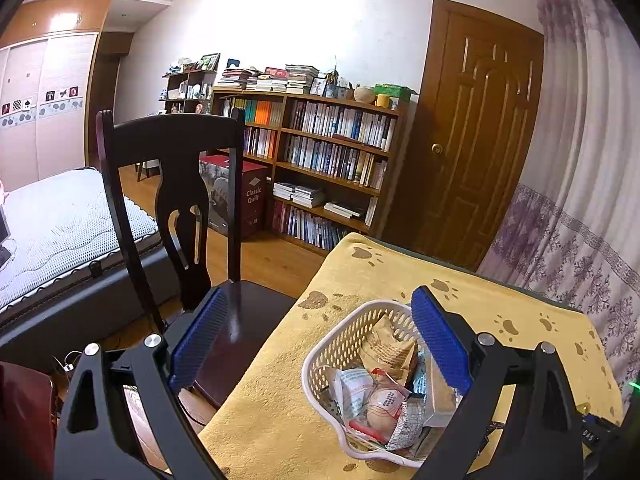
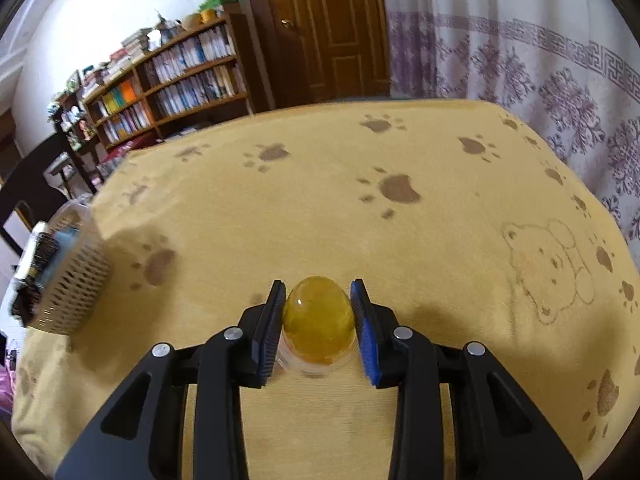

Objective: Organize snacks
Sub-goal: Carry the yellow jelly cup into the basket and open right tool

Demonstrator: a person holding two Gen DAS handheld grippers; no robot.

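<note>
A yellow egg-shaped jelly cup (image 2: 318,320) in clear plastic sits between the blue pads of my right gripper (image 2: 318,285), which is shut on its sides just above the yellow paw-print tablecloth (image 2: 320,184). The white perforated basket (image 2: 76,280) stands at the table's left edge, well left of that gripper. In the left wrist view the same basket (image 1: 320,344) holds several wrapped snacks (image 1: 384,396). My left gripper (image 1: 320,296) hangs wide open above it, its right finger (image 1: 440,344) over the basket and its left finger (image 1: 200,340) over the chair seat.
A dark wooden chair (image 1: 172,160) stands against the table's left side. Behind it are a bed (image 1: 60,220), a bookshelf (image 1: 320,152) and a brown door (image 1: 480,128). A purple patterned curtain (image 2: 540,60) hangs behind the table.
</note>
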